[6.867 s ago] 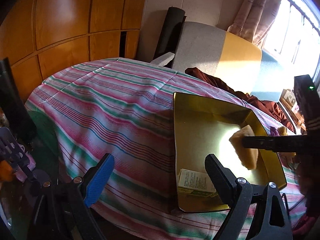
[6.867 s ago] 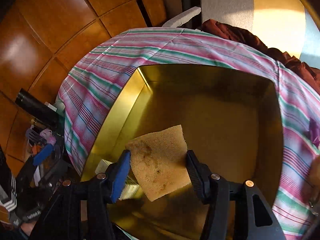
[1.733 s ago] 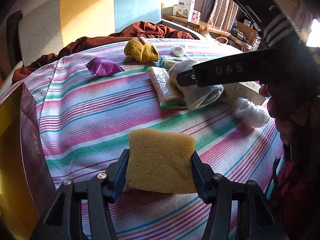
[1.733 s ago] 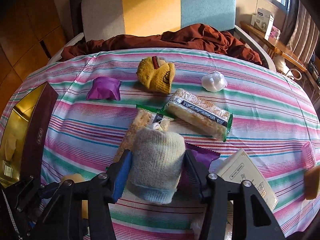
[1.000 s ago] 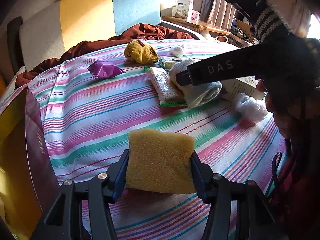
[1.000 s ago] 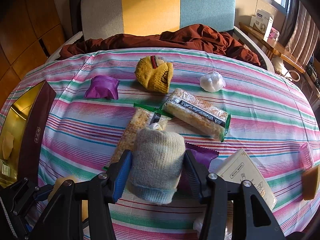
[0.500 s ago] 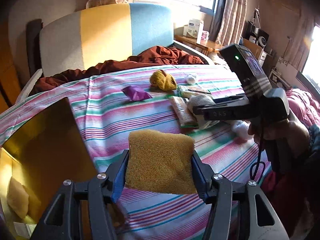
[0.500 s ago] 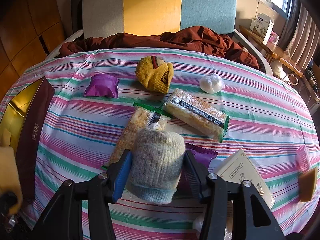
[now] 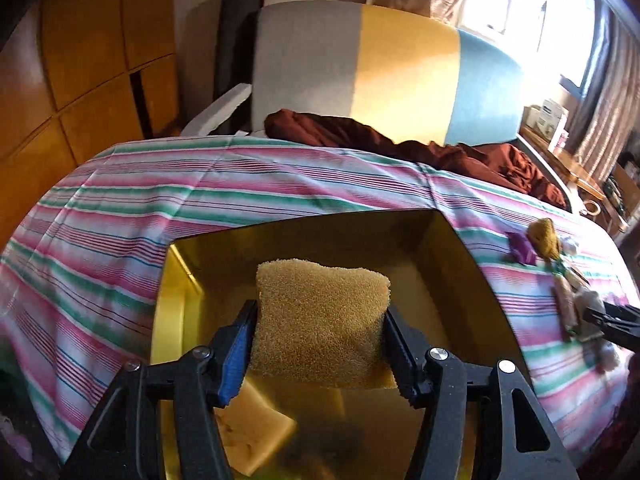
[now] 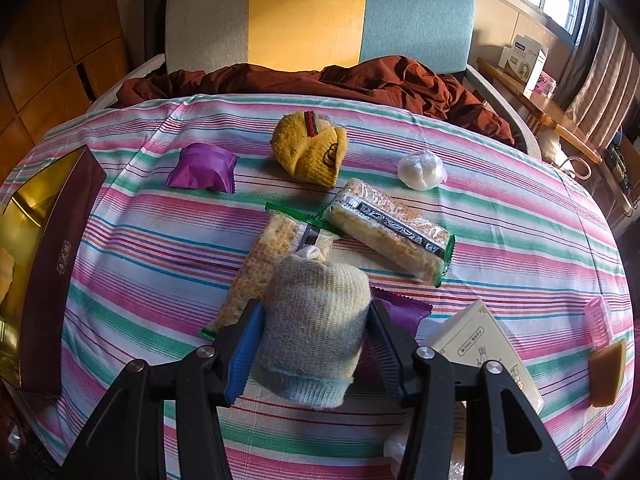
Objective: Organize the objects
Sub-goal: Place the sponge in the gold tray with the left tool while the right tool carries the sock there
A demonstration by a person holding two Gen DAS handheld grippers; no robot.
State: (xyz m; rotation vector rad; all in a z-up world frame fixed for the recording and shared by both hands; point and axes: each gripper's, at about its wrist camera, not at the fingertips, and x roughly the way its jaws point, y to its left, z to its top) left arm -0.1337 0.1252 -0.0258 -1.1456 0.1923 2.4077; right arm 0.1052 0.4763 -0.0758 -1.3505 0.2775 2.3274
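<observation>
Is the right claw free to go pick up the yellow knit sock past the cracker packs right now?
Probably not yet. The right claw is already shut on a rolled grey sock, so it has no room for the yellow knit sock. The path over the cracker packs looks unobstructed otherwise.

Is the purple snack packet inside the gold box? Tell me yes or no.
No. In the right wrist view the purple snack packet lies on the striped cloth, clear of the gold box at the left edge.
</observation>
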